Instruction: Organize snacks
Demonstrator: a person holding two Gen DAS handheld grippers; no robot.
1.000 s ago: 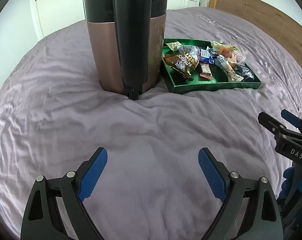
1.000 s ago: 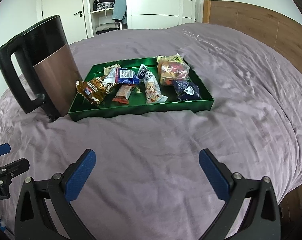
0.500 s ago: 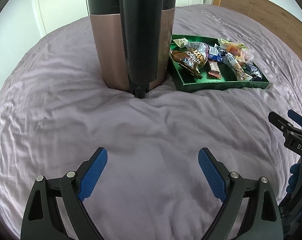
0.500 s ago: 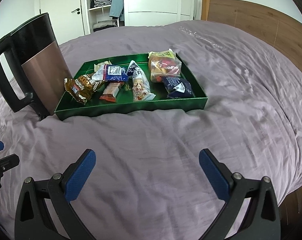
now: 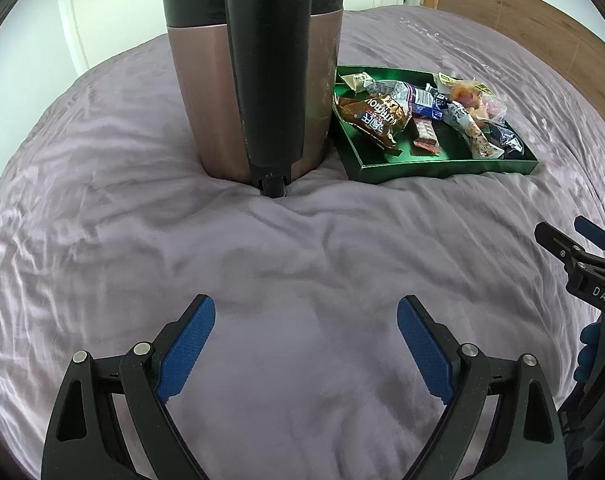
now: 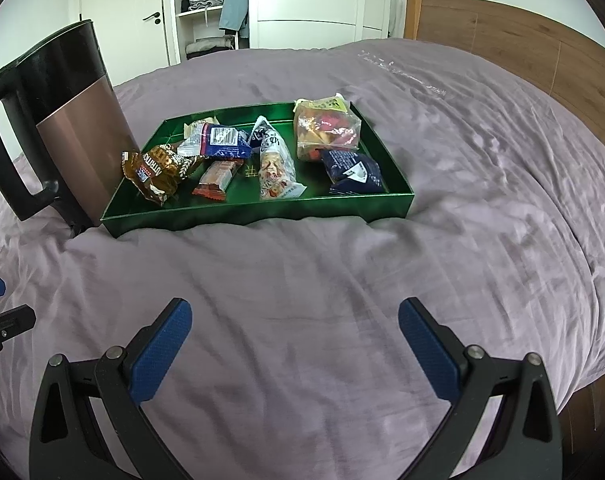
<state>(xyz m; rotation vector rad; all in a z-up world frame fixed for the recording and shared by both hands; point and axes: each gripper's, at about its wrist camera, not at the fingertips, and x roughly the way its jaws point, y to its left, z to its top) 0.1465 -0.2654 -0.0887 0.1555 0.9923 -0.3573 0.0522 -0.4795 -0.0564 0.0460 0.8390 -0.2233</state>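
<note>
Your left gripper (image 5: pixel 305 334) and right gripper (image 6: pixel 294 338) both stand spread wide over bare purple bedspread (image 6: pixel 302 280), pinching nothing. The snack packets lie in the green tray (image 6: pixel 262 210) at upper centre of the right view, touching the kettle (image 6: pixel 62 128) at its left.

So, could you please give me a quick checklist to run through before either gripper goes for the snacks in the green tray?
1. Left gripper open and empty: ok.
2. Right gripper open and empty: ok.
3. Green tray flat on the bed: ok.
4. Snacks inside the tray: not ok, the brown packet hangs over the left wall.
5. Kettle clear of the tray: not ok, it stands right against it.
6. Destination for sorted snacks: cannot tell.
</note>
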